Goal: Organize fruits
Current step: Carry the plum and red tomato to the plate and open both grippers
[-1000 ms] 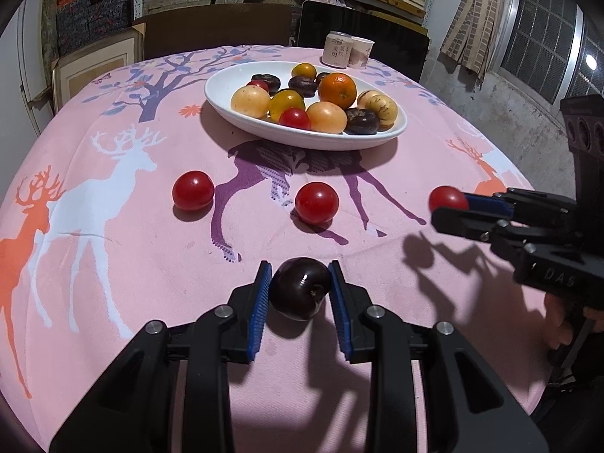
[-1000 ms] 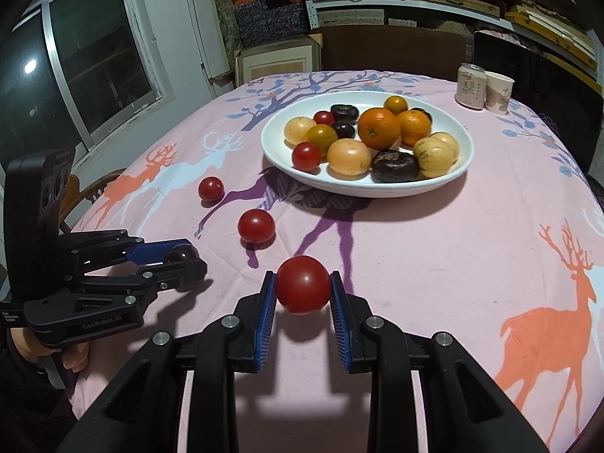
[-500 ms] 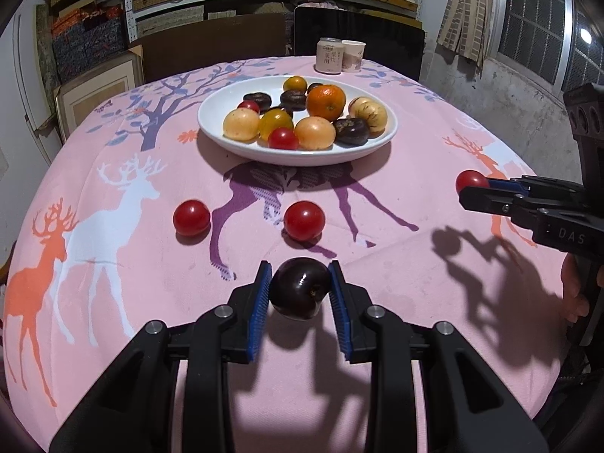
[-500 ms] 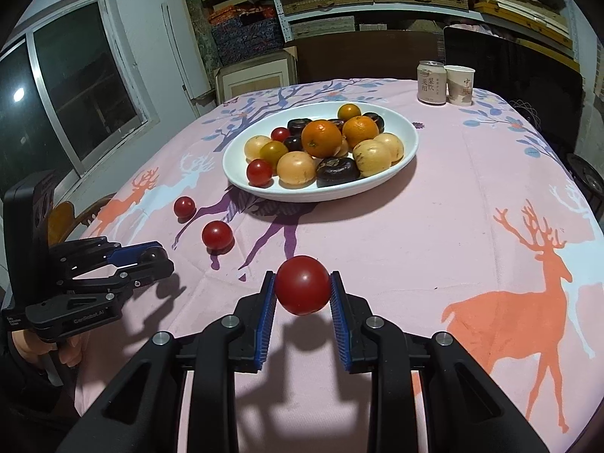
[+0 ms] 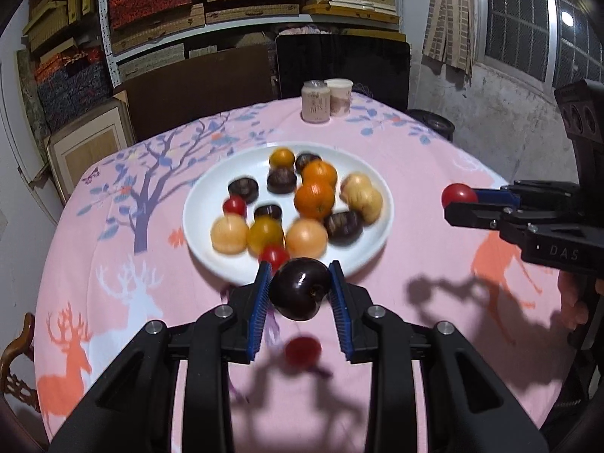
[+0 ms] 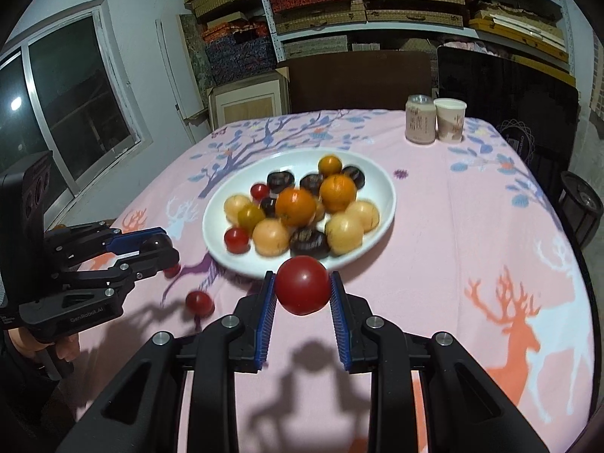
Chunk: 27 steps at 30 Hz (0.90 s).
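Observation:
My left gripper (image 5: pixel 300 294) is shut on a dark plum (image 5: pixel 300 288) and holds it in the air just short of the white plate's near rim (image 5: pixel 362 260). My right gripper (image 6: pixel 302 292) is shut on a red tomato (image 6: pixel 302 290), also raised near the plate's front rim (image 6: pixel 389 204). The plate holds several oranges, yellow fruits, dark plums and small tomatoes. A loose tomato (image 5: pixel 303 351) lies on the pink cloth under the left gripper. It also shows in the right wrist view (image 6: pixel 199 302), with a second tomato (image 6: pixel 171 270) partly hidden behind the left gripper (image 6: pixel 158 245).
A can (image 6: pixel 419 124) and a paper cup (image 6: pixel 450 119) stand at the table's far edge. A dark chair back (image 5: pixel 341 64) and shelves of boxes are behind the table. A wooden chair (image 5: pixel 17 362) is at the left edge.
Both grippers have risen and moved forward toward the plate, each still holding its fruit. The loose tomatoes now lie below and behind the gripper tips.

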Each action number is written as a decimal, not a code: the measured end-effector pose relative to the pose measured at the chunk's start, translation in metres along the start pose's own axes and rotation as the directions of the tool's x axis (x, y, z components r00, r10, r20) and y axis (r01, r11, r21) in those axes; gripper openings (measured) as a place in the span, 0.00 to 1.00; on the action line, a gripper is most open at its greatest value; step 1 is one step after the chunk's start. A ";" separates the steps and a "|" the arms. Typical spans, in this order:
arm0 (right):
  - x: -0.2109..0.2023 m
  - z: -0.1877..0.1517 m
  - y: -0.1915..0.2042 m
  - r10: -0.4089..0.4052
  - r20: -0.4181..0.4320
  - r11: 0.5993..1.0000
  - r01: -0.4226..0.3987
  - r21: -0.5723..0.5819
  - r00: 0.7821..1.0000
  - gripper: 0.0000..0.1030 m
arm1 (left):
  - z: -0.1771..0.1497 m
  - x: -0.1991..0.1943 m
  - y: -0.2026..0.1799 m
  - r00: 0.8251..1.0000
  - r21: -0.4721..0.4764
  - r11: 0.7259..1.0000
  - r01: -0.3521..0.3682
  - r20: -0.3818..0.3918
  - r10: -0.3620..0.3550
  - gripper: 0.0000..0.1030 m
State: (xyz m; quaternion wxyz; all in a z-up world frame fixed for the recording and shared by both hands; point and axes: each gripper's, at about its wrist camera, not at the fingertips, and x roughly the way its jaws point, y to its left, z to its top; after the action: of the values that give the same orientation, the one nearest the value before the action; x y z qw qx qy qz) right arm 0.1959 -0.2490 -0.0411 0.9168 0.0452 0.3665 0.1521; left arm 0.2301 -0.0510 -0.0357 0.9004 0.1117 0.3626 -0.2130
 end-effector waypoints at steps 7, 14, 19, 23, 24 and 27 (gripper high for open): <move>0.044 0.069 -0.007 0.005 -0.017 1.000 -0.004 0.031 1.000 0.28 | 0.063 0.055 0.034 0.999 -0.122 0.992 0.024 -0.032 -0.028 0.30; 0.115 0.102 -0.022 -0.011 -0.080 0.997 0.018 0.079 0.997 0.28 | 0.086 0.125 0.062 0.994 -0.215 0.977 0.007 -0.107 -0.031 0.30; 0.133 0.103 -0.026 0.015 -0.073 0.994 -0.007 0.108 0.997 0.44 | 0.083 0.137 0.077 0.991 -0.292 0.955 0.050 -0.103 -0.083 0.60; 0.118 0.099 -0.023 0.021 -0.041 0.994 -0.017 0.104 0.999 0.46 | 0.079 0.112 0.083 0.996 -0.296 0.953 0.060 -0.043 -0.076 0.65; 0.111 0.097 -0.022 0.021 -0.034 0.994 -0.017 0.105 0.999 0.46 | 0.076 0.105 0.086 0.996 -0.305 0.950 0.070 -0.034 -0.084 0.65; 0.090 0.084 -0.018 0.033 -0.021 0.993 -0.031 0.112 0.999 0.46 | 0.063 0.078 0.088 0.996 -0.295 0.952 0.080 -0.019 -0.090 0.67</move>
State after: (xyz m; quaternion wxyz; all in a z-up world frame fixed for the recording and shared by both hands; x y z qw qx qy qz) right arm 0.3196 -0.2356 -0.0427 0.9060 0.1005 0.3841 0.1467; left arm 0.3596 -0.0192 -0.0410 0.8910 -0.0356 0.4092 -0.1933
